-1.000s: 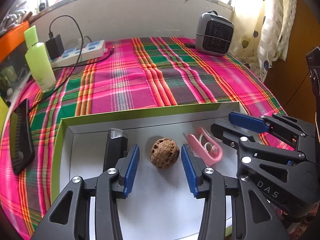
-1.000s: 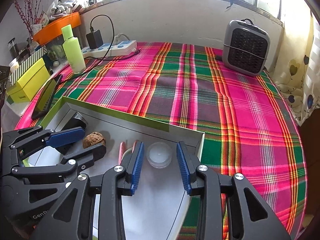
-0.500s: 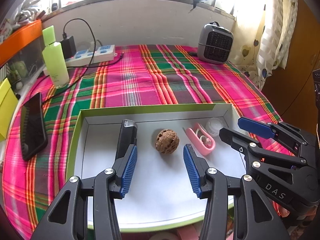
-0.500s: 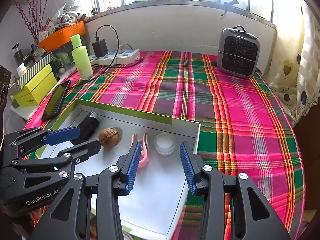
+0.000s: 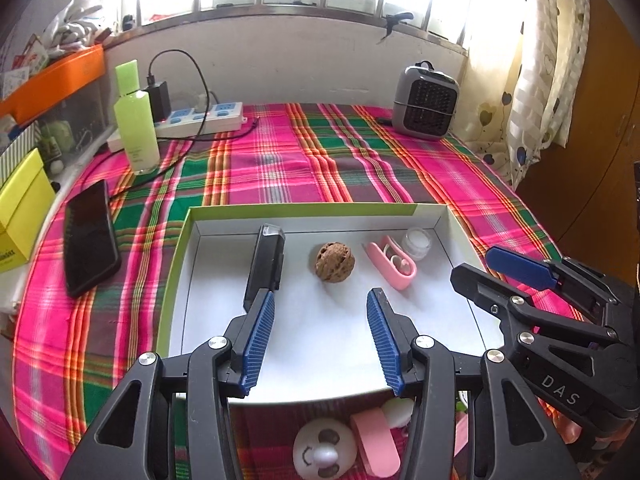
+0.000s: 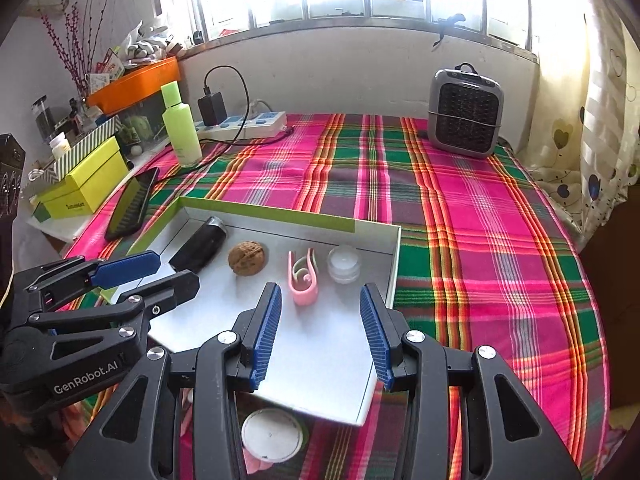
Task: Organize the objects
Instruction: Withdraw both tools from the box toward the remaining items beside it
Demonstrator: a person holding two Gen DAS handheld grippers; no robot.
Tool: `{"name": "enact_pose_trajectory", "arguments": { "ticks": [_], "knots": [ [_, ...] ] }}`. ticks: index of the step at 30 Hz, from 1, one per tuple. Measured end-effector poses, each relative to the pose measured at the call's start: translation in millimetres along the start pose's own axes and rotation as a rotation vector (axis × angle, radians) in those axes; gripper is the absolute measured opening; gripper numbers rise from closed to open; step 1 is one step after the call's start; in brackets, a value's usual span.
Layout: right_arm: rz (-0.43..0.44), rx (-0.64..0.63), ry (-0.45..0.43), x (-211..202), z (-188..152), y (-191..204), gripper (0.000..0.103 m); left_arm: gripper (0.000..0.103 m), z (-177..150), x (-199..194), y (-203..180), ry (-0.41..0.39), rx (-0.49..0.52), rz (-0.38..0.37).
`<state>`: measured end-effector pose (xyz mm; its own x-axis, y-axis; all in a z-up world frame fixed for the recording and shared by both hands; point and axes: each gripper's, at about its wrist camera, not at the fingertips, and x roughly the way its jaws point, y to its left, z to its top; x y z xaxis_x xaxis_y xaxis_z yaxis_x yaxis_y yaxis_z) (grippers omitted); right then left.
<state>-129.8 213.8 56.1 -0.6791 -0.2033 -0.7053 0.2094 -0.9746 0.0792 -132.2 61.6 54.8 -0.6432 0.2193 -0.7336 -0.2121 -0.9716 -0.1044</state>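
A shallow white tray with a green rim (image 5: 304, 210) (image 6: 264, 212) lies on the plaid cloth. In it, in a row, lie a black rectangular device (image 5: 266, 262) (image 6: 200, 246), a walnut (image 5: 335, 261) (image 6: 247, 258), a pink clip (image 5: 392, 260) (image 6: 303, 276) and a small clear jar (image 5: 417, 242) (image 6: 344, 264). My left gripper (image 5: 320, 304) is open and empty above the tray's near part, short of the walnut. My right gripper (image 6: 320, 300) is open and empty, short of the clip and the jar.
A phone (image 5: 90, 236), a green bottle (image 5: 135, 120), a power strip (image 5: 200, 118) and a small heater (image 5: 426, 100) stand around the cloth. A yellow box (image 6: 86, 182) is at the left. Small pink and white items (image 5: 344, 444) lie near the front edge.
Both grippers have pulled back and up from the tray, staying open. The walnut and the jar, once between the fingers, now lie ahead of them. The tray's items have not moved.
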Motion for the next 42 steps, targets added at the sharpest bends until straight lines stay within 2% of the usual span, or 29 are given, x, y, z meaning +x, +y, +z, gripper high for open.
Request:
{"name": "enact_pose_trajectory", "arguments": {
  "ticks": [24, 42],
  "knots": [
    [0.012, 0.002, -0.048, -40, -42, 22, 0.043, 0.047, -50, -45, -6, -0.073, 0.043, 0.087],
    [0.019, 0.002, -0.038, -49, -76, 30, 0.043, 0.047, -85, -50, -9, -0.055, 0.044, 0.096]
  ]
}}
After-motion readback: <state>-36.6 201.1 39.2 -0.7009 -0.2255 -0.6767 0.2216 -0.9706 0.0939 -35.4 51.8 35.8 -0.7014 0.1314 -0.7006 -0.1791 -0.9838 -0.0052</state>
